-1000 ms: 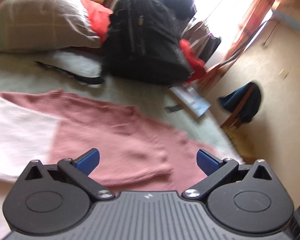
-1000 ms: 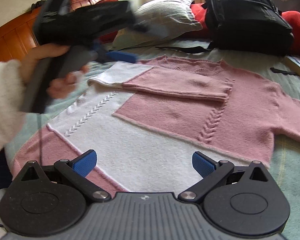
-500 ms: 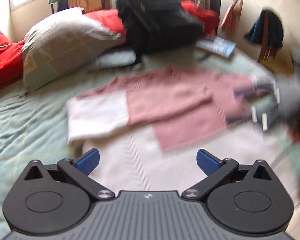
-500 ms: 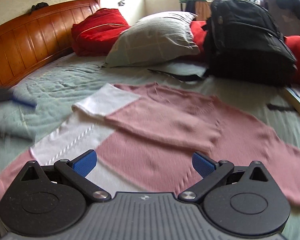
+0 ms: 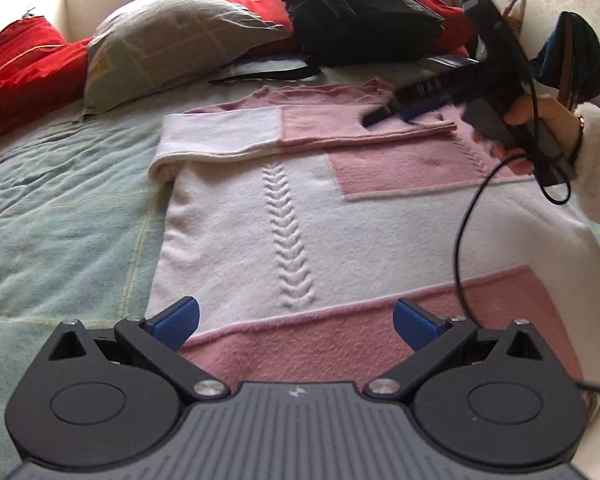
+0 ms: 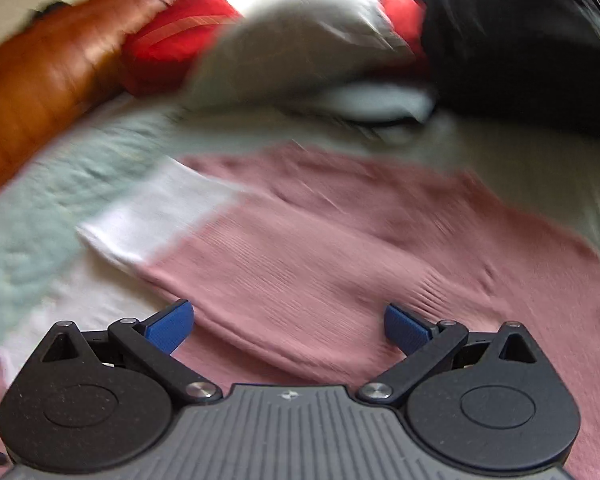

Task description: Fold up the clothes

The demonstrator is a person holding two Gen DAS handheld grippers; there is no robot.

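Bed (image 5: 60, 208) fills both views, pale green quilt, wooden headboard (image 6: 32, 92) at the far left of your right wrist view. Sweater (image 5: 300, 216) lies flat on the bed, pink and white blocks, cable stitch running down the white panel. 1 sleeve (image 5: 300, 132) is folded across the chest, white part toward the left, pink part toward the right. Pink hem band lies nearest your left gripper.

Behind the sweater: grey pillow (image 5: 172, 40), red cushion (image 5: 20, 64) left of it, black backpack (image 5: 356, 12) to the right, its strap trailing on the quilt near the collar.

Your left gripper (image 5: 296, 318) sits over the hem band, jaws spread wide, nothing between the blue pads (image 5: 176, 316); cannot tell if they touch the knit.

Your right gripper (image 6: 288, 322) is over the pink sleeve, jaws also wide apart, empty. Its view is motion-blurred. In the left wrist view it (image 5: 412, 108) points at the sleeve's pink end near the collar, held in your right hand (image 5: 540, 120) with a white fuzzy cuff, black cable (image 5: 460, 240) looping down over the sweater.
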